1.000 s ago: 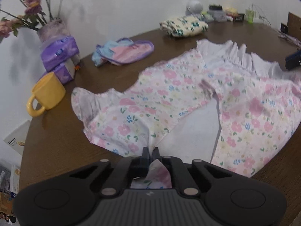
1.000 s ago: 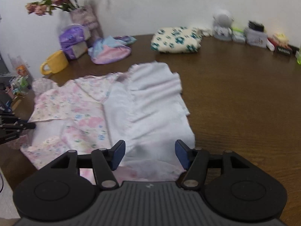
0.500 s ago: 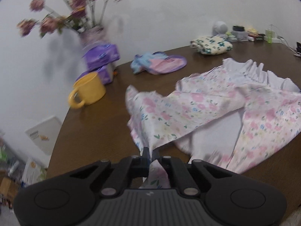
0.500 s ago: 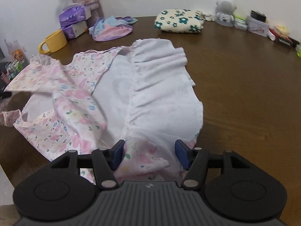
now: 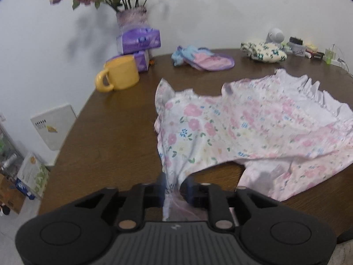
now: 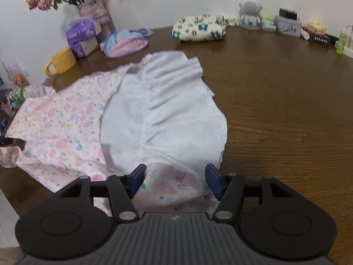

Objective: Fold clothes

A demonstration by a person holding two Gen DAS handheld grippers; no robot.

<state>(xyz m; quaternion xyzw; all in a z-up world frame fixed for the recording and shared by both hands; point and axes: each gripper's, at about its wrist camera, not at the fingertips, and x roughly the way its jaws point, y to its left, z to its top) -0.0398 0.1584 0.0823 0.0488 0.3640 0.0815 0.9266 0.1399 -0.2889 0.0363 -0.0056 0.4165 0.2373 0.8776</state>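
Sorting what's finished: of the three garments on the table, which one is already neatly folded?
The cream garment with teal flowers, a compact rectangle at the far edge. The pastel blue-pink garment lies crumpled, and the pink floral dress is spread out, pinched by the left gripper.

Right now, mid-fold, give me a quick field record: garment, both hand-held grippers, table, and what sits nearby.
garment: floral dress, partly lifted, white lining showing
left hand-held gripper: fingers nearly closed, dress fabric bunched between them
right hand-held gripper: jaws open, dress hem lying between the fingers, not pinched
surface: brown wooden table
already folded: cream cloth with teal print, at the back by the wall
other cloth: pink and blue piece, behind the dress
nearby: yellow mug, purple tissue packs, flower vase
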